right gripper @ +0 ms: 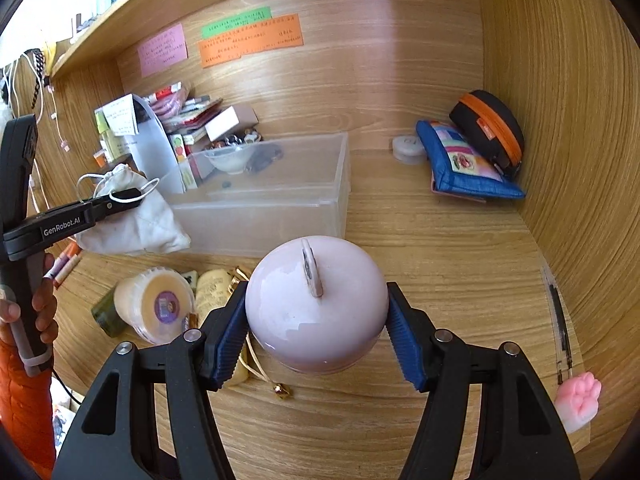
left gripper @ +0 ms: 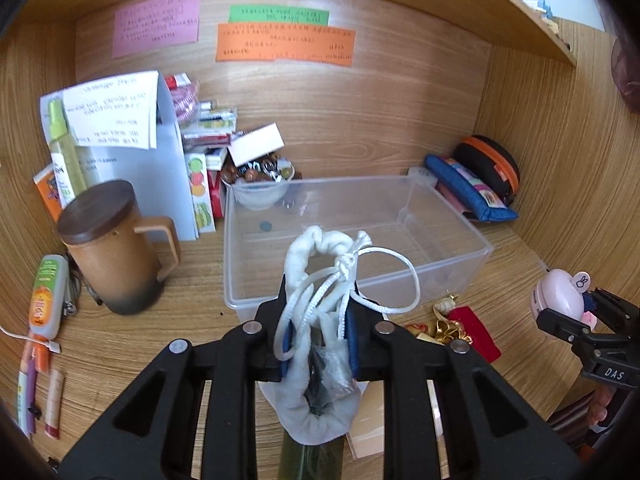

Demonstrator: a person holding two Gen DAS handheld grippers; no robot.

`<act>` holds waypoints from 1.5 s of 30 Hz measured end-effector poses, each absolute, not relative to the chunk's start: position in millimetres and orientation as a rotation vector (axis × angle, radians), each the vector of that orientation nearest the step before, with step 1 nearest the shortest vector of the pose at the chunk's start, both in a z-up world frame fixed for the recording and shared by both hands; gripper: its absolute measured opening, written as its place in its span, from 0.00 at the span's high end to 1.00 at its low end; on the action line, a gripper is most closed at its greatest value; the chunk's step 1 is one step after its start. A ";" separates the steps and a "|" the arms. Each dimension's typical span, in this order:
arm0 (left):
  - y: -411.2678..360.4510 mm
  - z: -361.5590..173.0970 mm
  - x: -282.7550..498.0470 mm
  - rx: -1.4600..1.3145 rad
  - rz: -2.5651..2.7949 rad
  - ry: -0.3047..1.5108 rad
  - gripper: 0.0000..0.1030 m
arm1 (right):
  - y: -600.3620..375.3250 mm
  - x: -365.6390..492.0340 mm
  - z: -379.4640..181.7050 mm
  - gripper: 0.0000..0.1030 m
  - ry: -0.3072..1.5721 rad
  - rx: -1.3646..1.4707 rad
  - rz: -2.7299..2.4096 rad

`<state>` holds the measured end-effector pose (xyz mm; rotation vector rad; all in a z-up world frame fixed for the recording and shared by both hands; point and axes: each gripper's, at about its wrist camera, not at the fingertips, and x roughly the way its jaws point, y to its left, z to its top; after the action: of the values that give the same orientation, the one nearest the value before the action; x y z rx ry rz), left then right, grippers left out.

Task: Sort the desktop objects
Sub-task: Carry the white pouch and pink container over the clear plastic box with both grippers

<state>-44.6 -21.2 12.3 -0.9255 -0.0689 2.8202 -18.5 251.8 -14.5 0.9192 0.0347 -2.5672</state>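
We see the clear plastic bin (left gripper: 356,236) near the desk's back edge. In front of it, our left gripper (left gripper: 320,340) clamps the white drawstring pouch (left gripper: 320,360), and our right gripper (right gripper: 316,320) grips the pink round case (right gripper: 316,304) above the front edge.

Desk (right gripper: 440,264) and back wall (left gripper: 360,112): matt wood grain. Bin (left gripper: 460,240): clear, smooth plastic, slightly frosted. Pouch (left gripper: 320,400) held in left gripper (left gripper: 318,344): soft white cloth, rope-like drawstring. Pink round gadget (right gripper: 316,304) in right gripper (right gripper: 316,336): glossy smooth plastic. Gripper pads (right gripper: 404,344): ribbed blue rubber on matt black plastic arms, metal rivets. Mug (left gripper: 116,256): matt brown ceramic look, dark wood lid. Wall notes (left gripper: 284,44): matt coloured paper. Far-right purse (right gripper: 464,164): blue woven cloth.
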 end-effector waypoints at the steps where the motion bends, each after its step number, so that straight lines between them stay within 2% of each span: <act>1: -23.0 15.5 -43.0 -0.915 2.824 -0.074 0.80 | 251.6 -18.8 -12.2 0.41 0.032 0.912 -2.568; 17: -42.2 55.6 -27.3 -0.813 2.862 -0.111 0.80 | 233.2 -31.5 25.5 0.41 0.030 0.780 -2.535; 26: -46.7 78.5 -32.1 -0.759 2.890 -0.102 0.80 | 205.3 -51.7 43.0 0.41 0.103 0.731 -2.492; 35: -42.8 81.5 -57.9 -0.776 2.882 -0.094 0.80 | 179.5 -86.5 51.4 0.41 0.174 0.735 -2.463; 45: -31.7 68.0 -97.6 -0.847 2.857 -0.059 0.80 | 155.4 -130.6 36.9 0.41 0.228 0.818 -2.431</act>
<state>-97.6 -31.7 68.0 -0.8469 -0.0589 2.8568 -130.6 155.4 36.9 0.8182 0.2281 -2.4313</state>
